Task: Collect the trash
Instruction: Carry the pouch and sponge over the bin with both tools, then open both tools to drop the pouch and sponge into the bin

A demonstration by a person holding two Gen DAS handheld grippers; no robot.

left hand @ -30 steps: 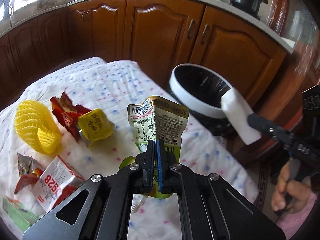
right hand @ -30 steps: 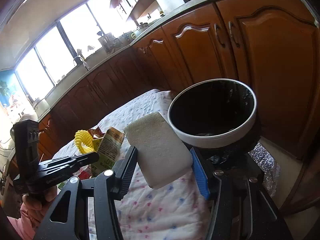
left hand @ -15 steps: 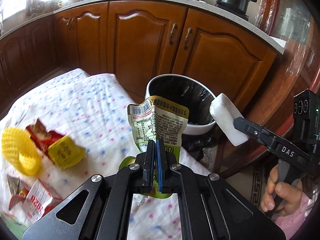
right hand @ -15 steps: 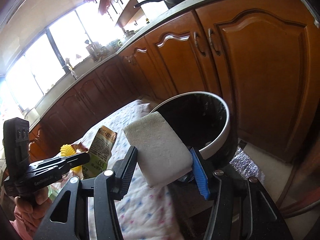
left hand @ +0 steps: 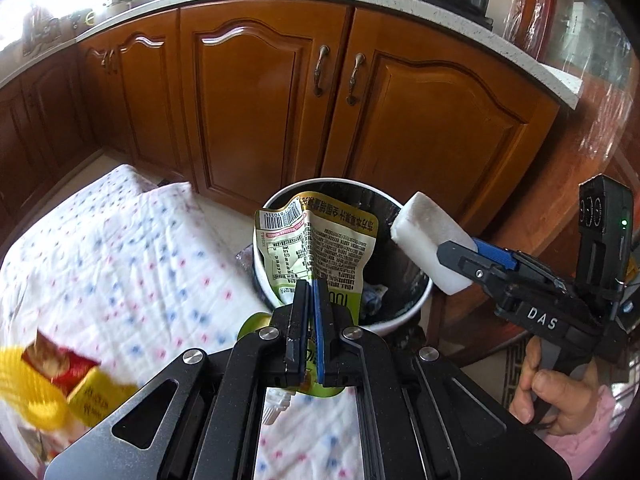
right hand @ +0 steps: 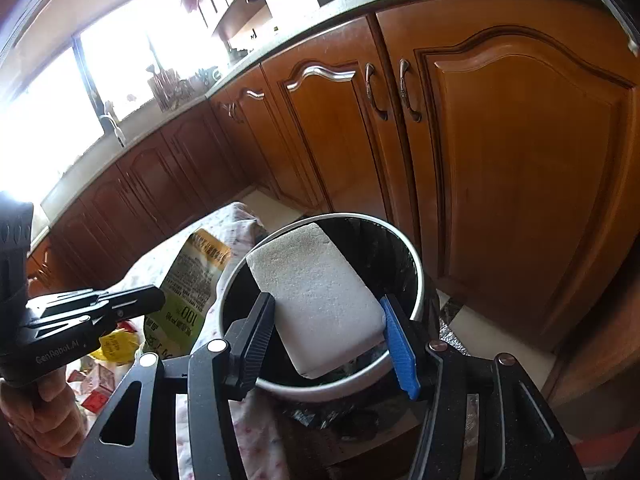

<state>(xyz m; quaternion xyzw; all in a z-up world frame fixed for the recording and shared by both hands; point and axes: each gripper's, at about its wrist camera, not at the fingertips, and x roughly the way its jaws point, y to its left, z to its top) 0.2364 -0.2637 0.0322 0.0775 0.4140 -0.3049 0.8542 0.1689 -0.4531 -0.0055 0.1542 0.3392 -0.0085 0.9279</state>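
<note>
My left gripper (left hand: 311,286) is shut on a green and yellow drink pouch (left hand: 316,240), held upright over the near rim of the white trash bin (left hand: 416,304) with its black liner. My right gripper (right hand: 326,312) is shut on a white foam block (right hand: 316,300), held over the bin's opening (right hand: 416,276). The right gripper and its foam block (left hand: 430,252) show in the left wrist view at the bin's right rim. The left gripper with the pouch (right hand: 188,292) shows at the left of the right wrist view.
A table with a dotted white cloth (left hand: 112,264) lies left of the bin. A yellow foam net (left hand: 20,392), a red wrapper (left hand: 56,360) and a yellow wrapper (left hand: 94,398) lie on it at lower left. Wooden cabinets (left hand: 256,100) stand behind the bin.
Both grippers have moved toward the bin. The pouch and the foam block now hang over its opening; the table trash has slid to the lower left of the left wrist view.
</note>
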